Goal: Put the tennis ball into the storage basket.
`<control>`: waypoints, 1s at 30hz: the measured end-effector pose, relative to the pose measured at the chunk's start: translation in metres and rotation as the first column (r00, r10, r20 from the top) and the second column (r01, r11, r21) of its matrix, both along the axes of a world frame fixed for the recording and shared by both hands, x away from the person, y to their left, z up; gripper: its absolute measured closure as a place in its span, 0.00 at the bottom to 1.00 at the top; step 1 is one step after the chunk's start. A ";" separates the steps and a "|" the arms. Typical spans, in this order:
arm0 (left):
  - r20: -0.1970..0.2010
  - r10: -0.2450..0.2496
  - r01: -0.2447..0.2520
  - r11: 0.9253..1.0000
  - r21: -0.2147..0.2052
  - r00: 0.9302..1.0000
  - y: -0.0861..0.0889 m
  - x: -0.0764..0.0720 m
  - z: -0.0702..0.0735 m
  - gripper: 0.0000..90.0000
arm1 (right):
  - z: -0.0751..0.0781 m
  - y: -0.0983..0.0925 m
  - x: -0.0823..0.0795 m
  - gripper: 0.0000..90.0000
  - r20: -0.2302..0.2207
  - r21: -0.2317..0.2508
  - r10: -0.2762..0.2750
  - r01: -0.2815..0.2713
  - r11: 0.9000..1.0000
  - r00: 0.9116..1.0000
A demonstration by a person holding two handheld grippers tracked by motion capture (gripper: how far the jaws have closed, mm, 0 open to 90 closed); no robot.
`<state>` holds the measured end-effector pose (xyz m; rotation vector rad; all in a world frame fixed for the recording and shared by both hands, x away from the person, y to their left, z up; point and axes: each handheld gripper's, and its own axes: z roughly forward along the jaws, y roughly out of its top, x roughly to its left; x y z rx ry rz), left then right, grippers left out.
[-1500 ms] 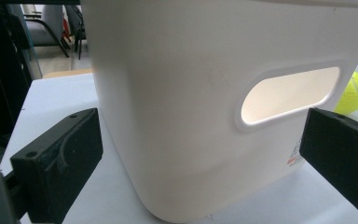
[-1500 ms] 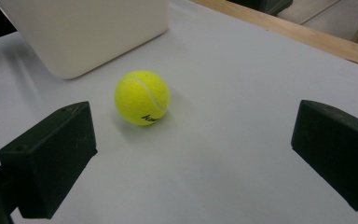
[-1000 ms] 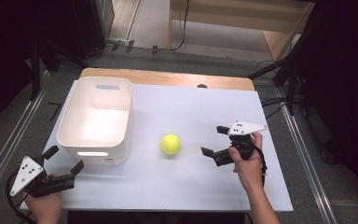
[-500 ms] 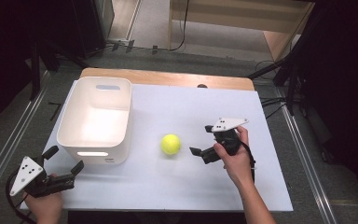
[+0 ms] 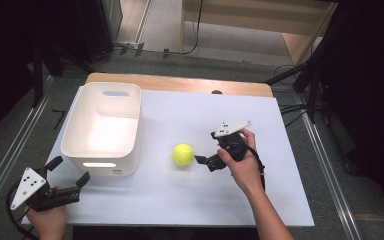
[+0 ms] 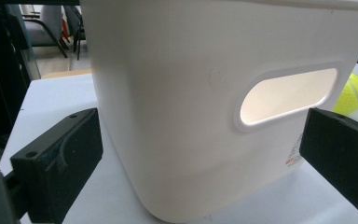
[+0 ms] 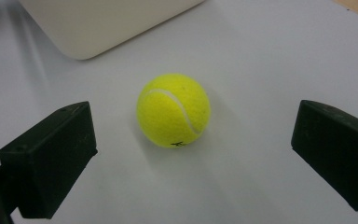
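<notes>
Peeking past bin [image 6: 205,116] — ball [image 6: 352,93], half hidden.

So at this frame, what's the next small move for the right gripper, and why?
Probably ease the right gripper a little further toward the tennis ball, then close. In the right gripper view its jaws stand wide open with the ball centred between them but ahead of them, untouched on the table. The left gripper waits open near the white bin.
</notes>
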<state>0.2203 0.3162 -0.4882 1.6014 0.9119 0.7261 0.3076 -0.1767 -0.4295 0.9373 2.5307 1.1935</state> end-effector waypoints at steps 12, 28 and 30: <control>0.000 0.002 -0.002 1.000 0.002 1.000 -0.001 0.000 0.000 0.00 | 0.003 0.015 0.013 0.00 -0.054 -0.035 0.034 -0.036 0.999 0.998; -0.001 -0.003 0.003 1.000 0.004 1.000 -0.001 0.001 0.000 0.00 | -0.003 0.041 0.028 0.00 -0.148 -0.140 0.096 -0.117 0.983 0.984; -0.001 -0.004 0.004 1.000 0.005 1.000 -0.001 0.001 0.000 0.00 | -0.005 0.044 0.029 0.00 -0.159 -0.153 0.100 -0.124 0.980 0.982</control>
